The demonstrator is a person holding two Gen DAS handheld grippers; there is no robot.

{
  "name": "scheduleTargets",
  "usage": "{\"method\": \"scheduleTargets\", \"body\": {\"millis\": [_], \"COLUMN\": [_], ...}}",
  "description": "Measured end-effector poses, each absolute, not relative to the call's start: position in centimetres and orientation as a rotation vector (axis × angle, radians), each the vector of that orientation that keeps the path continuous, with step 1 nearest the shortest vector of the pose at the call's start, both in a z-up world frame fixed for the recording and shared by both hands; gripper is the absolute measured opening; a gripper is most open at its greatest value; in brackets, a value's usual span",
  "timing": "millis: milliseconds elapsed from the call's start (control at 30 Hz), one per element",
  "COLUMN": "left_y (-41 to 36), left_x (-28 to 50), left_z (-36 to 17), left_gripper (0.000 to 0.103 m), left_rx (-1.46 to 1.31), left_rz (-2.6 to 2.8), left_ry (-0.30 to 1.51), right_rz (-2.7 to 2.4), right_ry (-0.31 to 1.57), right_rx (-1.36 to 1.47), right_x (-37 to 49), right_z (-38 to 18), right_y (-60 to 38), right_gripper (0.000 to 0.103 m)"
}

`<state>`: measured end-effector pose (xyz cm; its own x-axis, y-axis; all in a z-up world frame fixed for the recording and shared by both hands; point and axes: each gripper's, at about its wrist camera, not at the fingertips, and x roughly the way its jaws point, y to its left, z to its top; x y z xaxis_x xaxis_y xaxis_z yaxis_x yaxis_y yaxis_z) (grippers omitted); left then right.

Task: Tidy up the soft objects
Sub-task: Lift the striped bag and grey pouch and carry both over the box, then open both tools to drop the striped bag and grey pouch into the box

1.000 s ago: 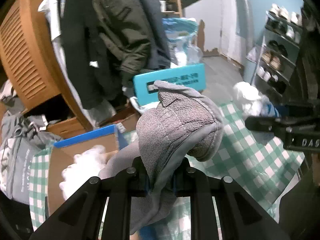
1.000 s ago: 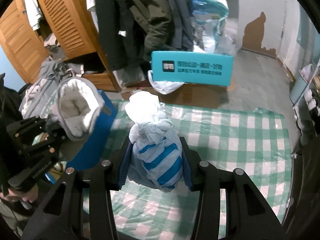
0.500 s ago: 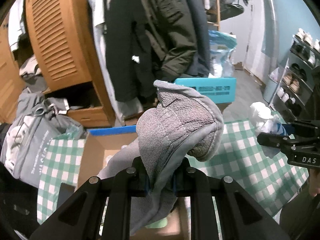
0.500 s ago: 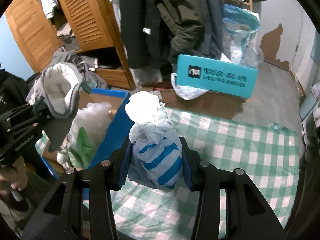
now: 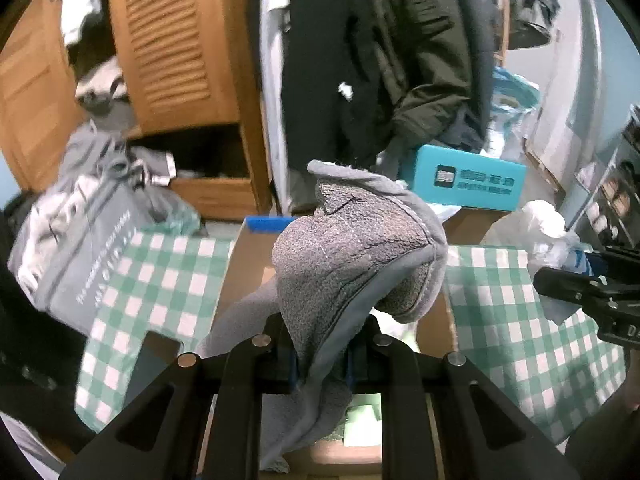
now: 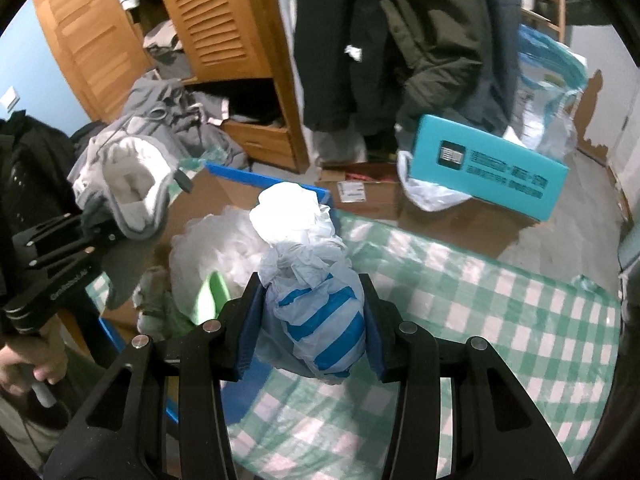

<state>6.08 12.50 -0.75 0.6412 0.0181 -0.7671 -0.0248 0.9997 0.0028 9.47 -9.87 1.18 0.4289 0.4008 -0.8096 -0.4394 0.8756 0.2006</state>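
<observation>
My left gripper point(image 5: 320, 354) is shut on a grey fleece hat point(image 5: 352, 252) and holds it above the open cardboard box point(image 5: 248, 264). The hat's white lining shows in the right wrist view point(image 6: 128, 184), with the left gripper point(image 6: 96, 236) below it. My right gripper point(image 6: 314, 330) is shut on a knotted blue-and-white striped plastic bag point(image 6: 316, 316), held over the box's right edge. That bag and gripper show at the right of the left wrist view point(image 5: 552, 240). The box point(image 6: 224, 188) holds white stuffing point(image 6: 216, 248) and green soft items point(image 6: 212, 300).
A green checked cloth point(image 6: 480, 320) covers the surface around the box. A teal carton point(image 6: 492, 168) lies behind it. Dark coats point(image 6: 400, 40) hang by a wooden louvred wardrobe point(image 6: 216, 20). A grey bag point(image 5: 72, 240) sits at the left, shoe shelves point(image 5: 616, 200) at the right.
Both grippers have swung left with their loads held. The box has come under the left gripper, and the right gripper's bag now hangs at the box's edge.
</observation>
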Motion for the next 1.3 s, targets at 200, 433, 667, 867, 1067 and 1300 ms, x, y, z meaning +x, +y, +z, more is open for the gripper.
{"method": "scheduleTargets", "body": {"millis": [200,433,667,867,1067,1300], "left_y": [15.0,14.7,15.6,15.5,15.3,14.0], "left_x": [7.5,8.6,10.0,10.4,9.7,8.0], "left_z": [-3.9,-6.1,-8.0,-8.7,-8.4,-6.4], "left_gripper": [0.016,0.018,0.026,0.05,0.068,0.088], "left_rx": [-0.135,-0.136,-0.206,-0.216,-0.153,-0.073], "left_rz": [0.008,0.014,0.013,0.014,0.047,0.041], "left_ry": [0.958,1.0,1.028,1.027,1.052,1.034], "right_rz": [0.562,0.581,0.59,0.611,0.578,0.566], "right_ry": [1.015,1.06,1.121,1.179,1.202,1.17], "right_rx": [-0.064,-0.081,-0.064,-0.035,-0.06,-0.057], "right_x": [10.3,11.9,13.5,14.2,14.6,14.6], "right_z": [0.5,-1.5,-4.1,-6.1,-7.2,-5.9], "right_y": [-6.4,-3.3,-1.5,-0.2,0.0,-1.0], "right_gripper": [0.044,0.044,0.044,0.046,0.058,0.063]}}
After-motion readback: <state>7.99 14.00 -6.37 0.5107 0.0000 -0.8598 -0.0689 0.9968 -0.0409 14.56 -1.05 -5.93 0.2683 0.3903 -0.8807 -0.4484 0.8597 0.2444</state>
